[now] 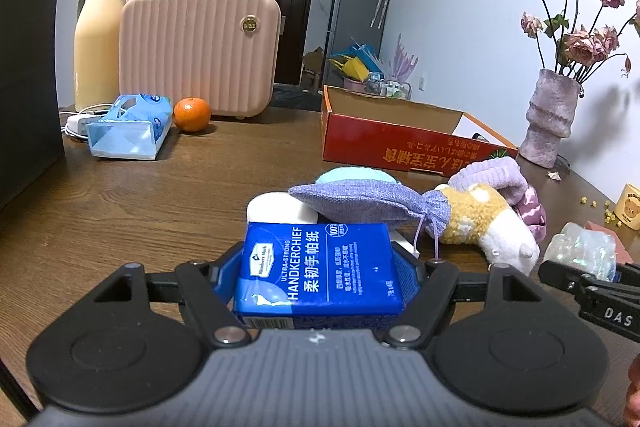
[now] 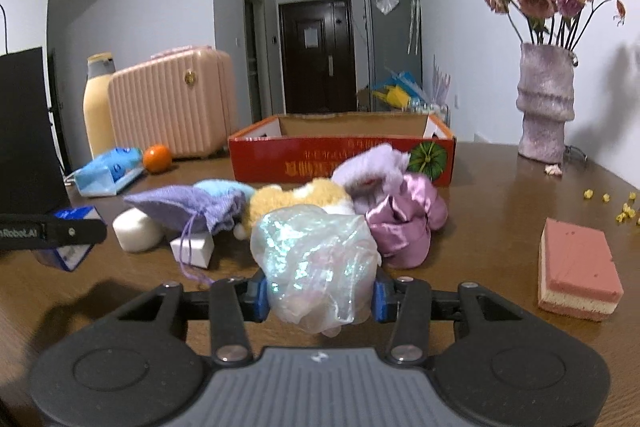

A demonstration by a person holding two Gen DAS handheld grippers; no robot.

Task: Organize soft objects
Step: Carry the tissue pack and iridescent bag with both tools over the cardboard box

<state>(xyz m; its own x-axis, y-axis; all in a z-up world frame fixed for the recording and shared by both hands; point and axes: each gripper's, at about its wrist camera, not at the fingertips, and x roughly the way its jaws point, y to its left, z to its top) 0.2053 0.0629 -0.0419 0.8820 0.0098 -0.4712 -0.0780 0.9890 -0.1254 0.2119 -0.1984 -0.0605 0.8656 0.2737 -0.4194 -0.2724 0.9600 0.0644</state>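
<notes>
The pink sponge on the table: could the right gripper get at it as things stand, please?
Probably not yet: the right gripper is shut on an iridescent pouch. The pink sponge itself lies unobstructed beside it.

Each hand-held gripper (image 1: 320,267): black linkage arms, silver screws, blue pads, grey ribbed body.

A heap of soft things (image 2: 304,203) lies mid-table (image 2: 500,227), with an open cardboard box (image 2: 340,163) just behind it. Far left of the box stand a small suitcase (image 2: 172,107) and a flask (image 2: 96,103); a round fruit (image 2: 157,158) and a tissue pack (image 2: 108,171) lie before them. A vase (image 2: 546,107) stands far right. A sponge block (image 2: 576,267) lies near right, well apart from the heap. A handkerchief pack (image 1: 320,271) sits on the heap's near left.
</notes>
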